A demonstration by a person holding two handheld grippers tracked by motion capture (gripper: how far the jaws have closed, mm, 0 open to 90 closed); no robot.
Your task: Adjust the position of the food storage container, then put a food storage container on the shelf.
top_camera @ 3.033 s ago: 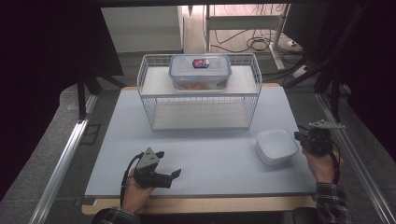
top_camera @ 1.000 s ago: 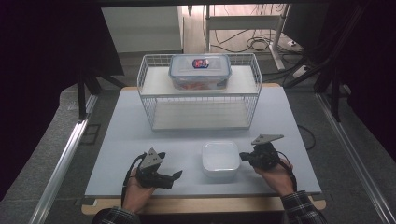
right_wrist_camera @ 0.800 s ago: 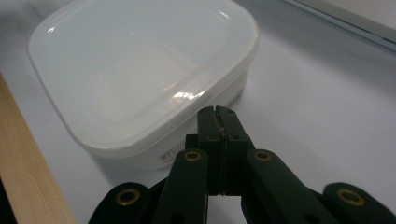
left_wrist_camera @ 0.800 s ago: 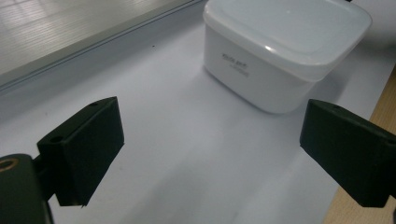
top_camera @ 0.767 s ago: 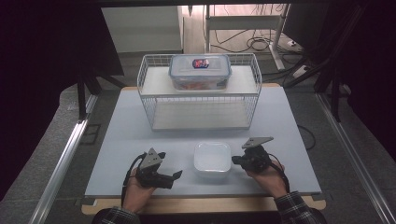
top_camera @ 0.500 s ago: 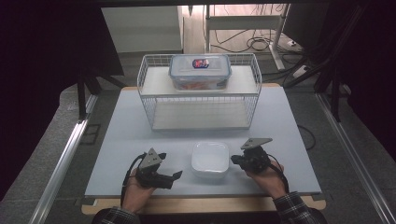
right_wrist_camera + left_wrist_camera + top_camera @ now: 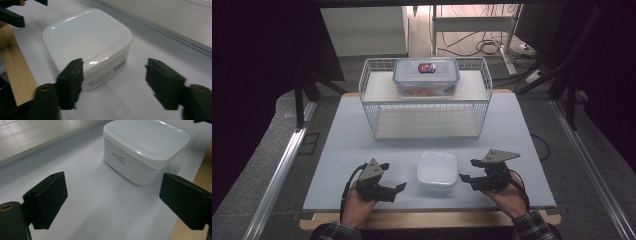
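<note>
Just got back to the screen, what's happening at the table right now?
A person works with a gripper in each hand. The right gripper has just opened its jaws off the white lidded container, which sits on the table near the front edge, between both grippers. The left gripper is open, pointing at the container without touching it. Behind stands a wire rack with a clear food box on top.
</note>
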